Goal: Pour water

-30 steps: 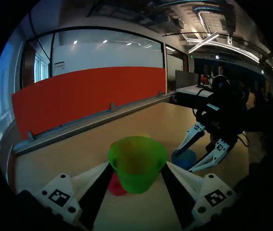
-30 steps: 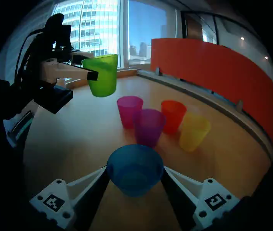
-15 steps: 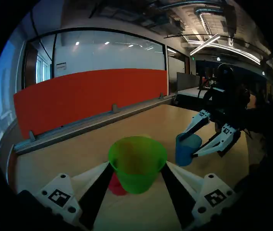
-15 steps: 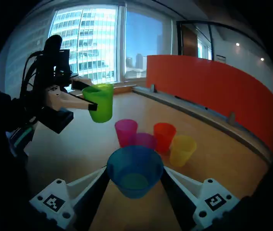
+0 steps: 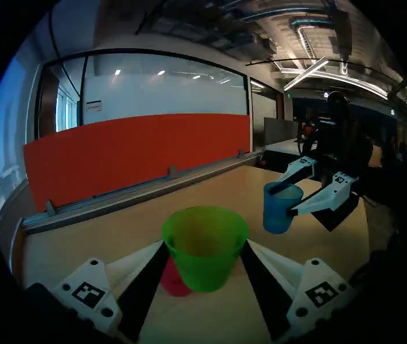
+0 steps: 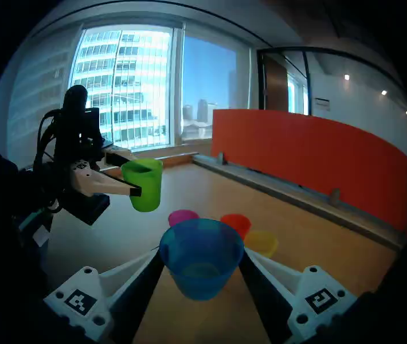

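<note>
Holding a cup in each gripper, both lifted clear of the worktop [image 5: 117,229]

Left gripper [image 5: 204,249] is clamped on the green cup [image 5: 206,269], which sits upright between its two fingers. Right gripper [image 6: 201,258] is pinching the blue cup [image 6: 201,278] the same way, also upright; honestly can't tell if there's water in it. The two held cups are near each other but not touching. Down on the wood there's a magenta cup [image 6: 182,217], an orange cup [image 6: 235,220] and a yellow cup [image 6: 261,241] bunched together, with an orange partition [image 6: 318,155] along the far edge.
</note>
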`<action>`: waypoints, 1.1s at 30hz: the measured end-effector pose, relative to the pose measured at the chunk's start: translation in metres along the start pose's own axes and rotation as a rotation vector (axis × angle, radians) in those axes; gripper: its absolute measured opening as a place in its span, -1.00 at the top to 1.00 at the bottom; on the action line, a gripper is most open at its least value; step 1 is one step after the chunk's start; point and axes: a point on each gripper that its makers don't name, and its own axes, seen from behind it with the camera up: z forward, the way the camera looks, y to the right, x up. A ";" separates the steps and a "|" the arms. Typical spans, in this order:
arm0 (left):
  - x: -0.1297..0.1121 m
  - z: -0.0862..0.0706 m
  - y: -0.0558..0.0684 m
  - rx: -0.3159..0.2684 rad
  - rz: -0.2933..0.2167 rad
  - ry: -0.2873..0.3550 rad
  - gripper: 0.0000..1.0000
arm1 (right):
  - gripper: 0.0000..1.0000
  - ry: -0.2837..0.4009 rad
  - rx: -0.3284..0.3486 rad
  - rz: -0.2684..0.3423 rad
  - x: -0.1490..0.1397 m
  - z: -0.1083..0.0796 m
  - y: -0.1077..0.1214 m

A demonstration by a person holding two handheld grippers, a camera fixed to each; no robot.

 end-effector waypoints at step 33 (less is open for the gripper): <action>0.031 -0.006 0.005 -0.009 -0.024 0.107 -0.70 | -0.81 0.165 -0.024 -0.042 0.064 -0.011 0.011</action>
